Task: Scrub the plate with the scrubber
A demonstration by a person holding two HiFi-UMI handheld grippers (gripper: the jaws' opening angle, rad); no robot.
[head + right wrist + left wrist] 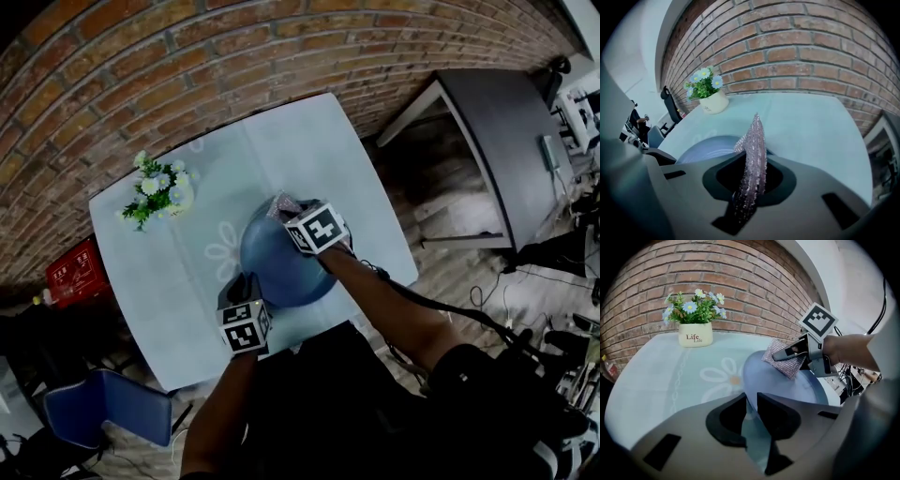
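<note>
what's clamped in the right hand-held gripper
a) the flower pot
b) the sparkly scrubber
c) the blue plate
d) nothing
b: in its own view the right hand-held gripper is shut on the pinkish glittery scrubber, which stands edge-on between its jaws, and the left gripper view shows that scrubber lying against the blue plate.

Counts, referenced to plate (pixel 281 267): 1 plate; 1 scrubber (pixel 281 204) at its far rim; 2 grippers at it, left gripper (pixel 246 283) and right gripper (pixel 292 217); 1 flower pot (pixel 161 192) beyond-left; 1 table (pixel 187 319) beneath; 1 red crate (pixel 73 274), 1 blue chair (pixel 103 408) left; 1 dark desk (pixel 506 141) right.
</note>
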